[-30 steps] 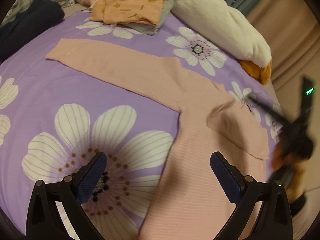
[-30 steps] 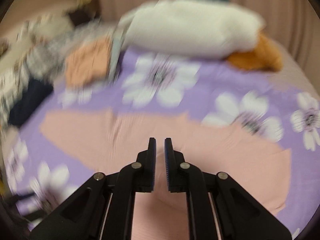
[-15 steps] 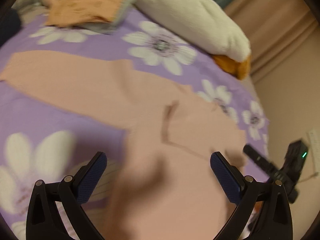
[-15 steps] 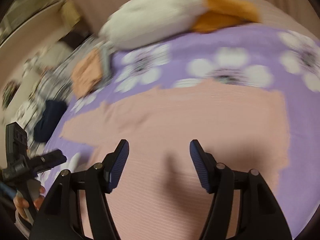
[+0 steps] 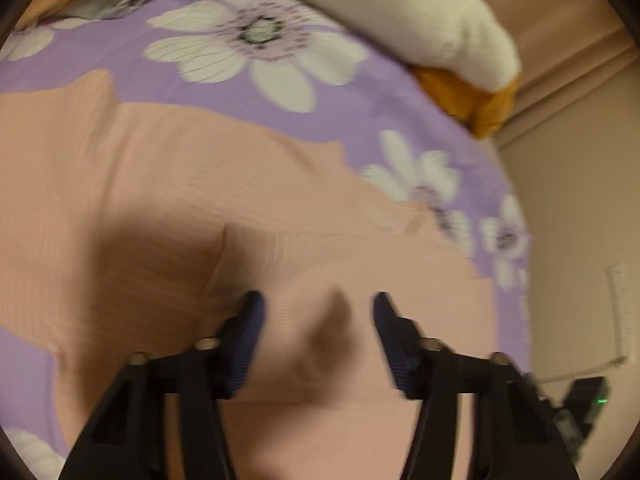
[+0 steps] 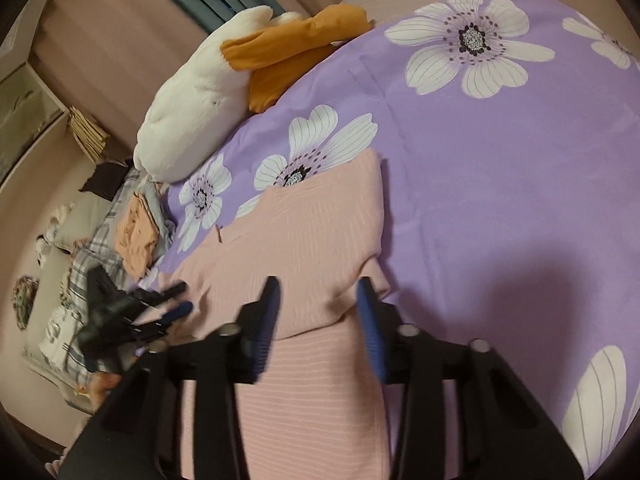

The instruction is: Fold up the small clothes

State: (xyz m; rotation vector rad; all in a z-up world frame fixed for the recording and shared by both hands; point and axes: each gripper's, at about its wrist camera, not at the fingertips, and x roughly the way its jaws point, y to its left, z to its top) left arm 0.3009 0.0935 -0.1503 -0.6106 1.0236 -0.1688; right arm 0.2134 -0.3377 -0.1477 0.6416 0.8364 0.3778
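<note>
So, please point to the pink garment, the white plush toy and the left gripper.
pink garment point(image 6: 312, 220), right wrist view, folded upper layer.
white plush toy point(image 6: 192, 116), right wrist view, white body.
left gripper point(image 5: 318, 312), left wrist view, between fingertips.

A pink ribbed garment point(image 6: 312, 240) lies on a purple flowered bedspread point(image 6: 500, 200). The right gripper point(image 6: 318, 300) is closing, its blue pads straddling a raised fold of the garment. The left gripper point(image 6: 172, 300) hovers at the garment's left edge.

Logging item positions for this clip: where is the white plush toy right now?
In the right wrist view the white plush toy lies upper left, at the far edge of the purple floral bedspread, beyond the pink garment.
</note>
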